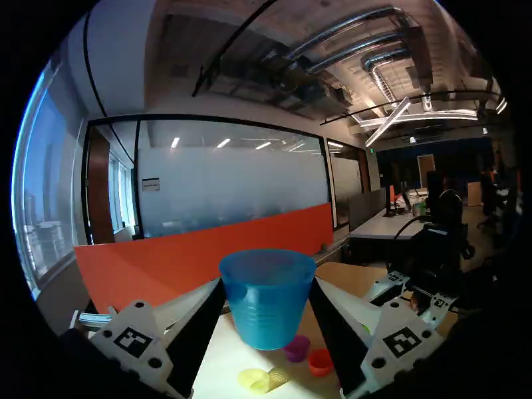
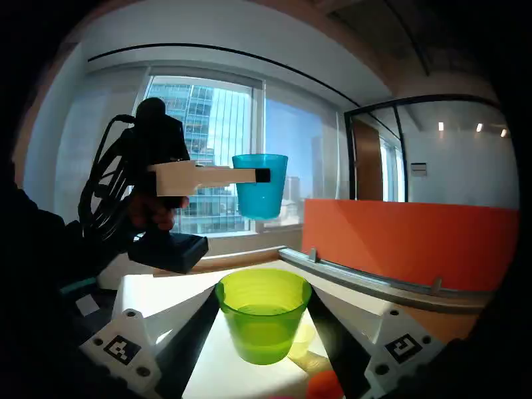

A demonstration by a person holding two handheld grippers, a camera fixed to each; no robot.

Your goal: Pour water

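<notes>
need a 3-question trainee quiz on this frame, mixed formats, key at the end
1. True or false: the blue cup in the left gripper is tipped on its side.
2. Which cup is the right gripper shut on? A) green cup B) black cup C) white cup
3. Fill in: below the blue cup, on the tabletop, are a purple cup, an orange cup and a ____ cup.
Key: 1 false, it is upright. 2 A. 3 yellow: the yellow cup.
</notes>
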